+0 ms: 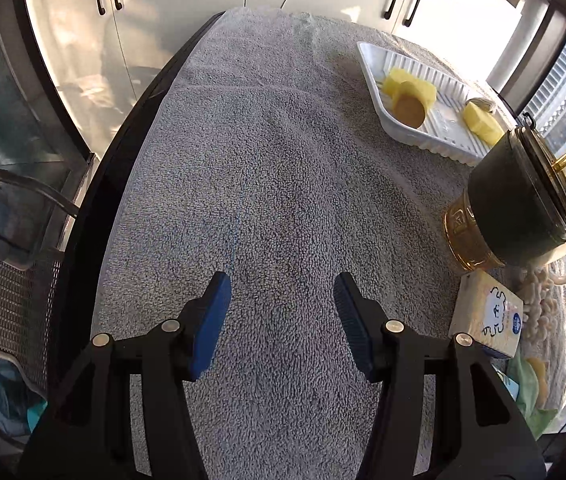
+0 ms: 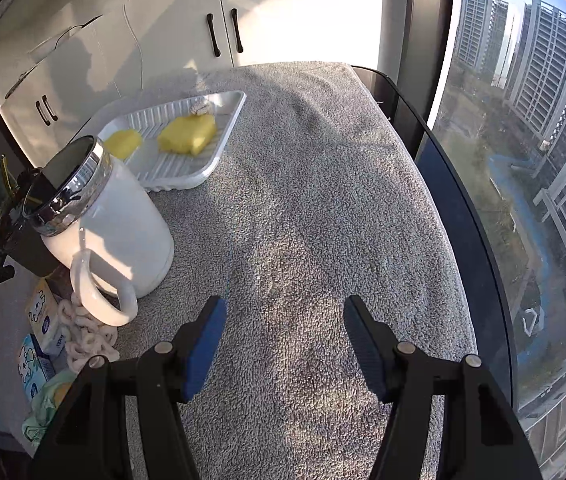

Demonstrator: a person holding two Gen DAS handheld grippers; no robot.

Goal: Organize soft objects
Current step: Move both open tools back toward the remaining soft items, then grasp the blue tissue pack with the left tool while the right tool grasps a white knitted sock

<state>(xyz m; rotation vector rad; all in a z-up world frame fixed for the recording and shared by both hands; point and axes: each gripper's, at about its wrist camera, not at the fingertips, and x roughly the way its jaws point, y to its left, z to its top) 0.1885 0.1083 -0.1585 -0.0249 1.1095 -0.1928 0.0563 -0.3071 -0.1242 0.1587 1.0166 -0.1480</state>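
Both grippers hang spread and empty over a grey towel (image 1: 267,168) draped across a dark table. In the left wrist view, the left gripper (image 1: 282,300) fills the lower centre, blue pads wide apart, nothing between them. The right gripper (image 2: 285,322) sits likewise at lower centre of its own view, jaws parted above bare towel.

The soft yellow sponge pieces (image 1: 409,90) lie in a white ribbed tray (image 1: 449,136) at the upper right of the left wrist frame; one piece (image 1: 483,124) lies apart toward the tray's near end. The tray's long axis runs diagonally from upper left to lower right there. In the right wrist view the tray (image 2: 179,172) sits upper left, its long axis slanting up to the right, the largest sponge (image 2: 188,134) lying along the same slant.

A white mug (image 2: 123,236) stands just below the tray. A cream knitted chain (image 2: 87,336) and small tissue packs (image 2: 45,316) lie at lower left.
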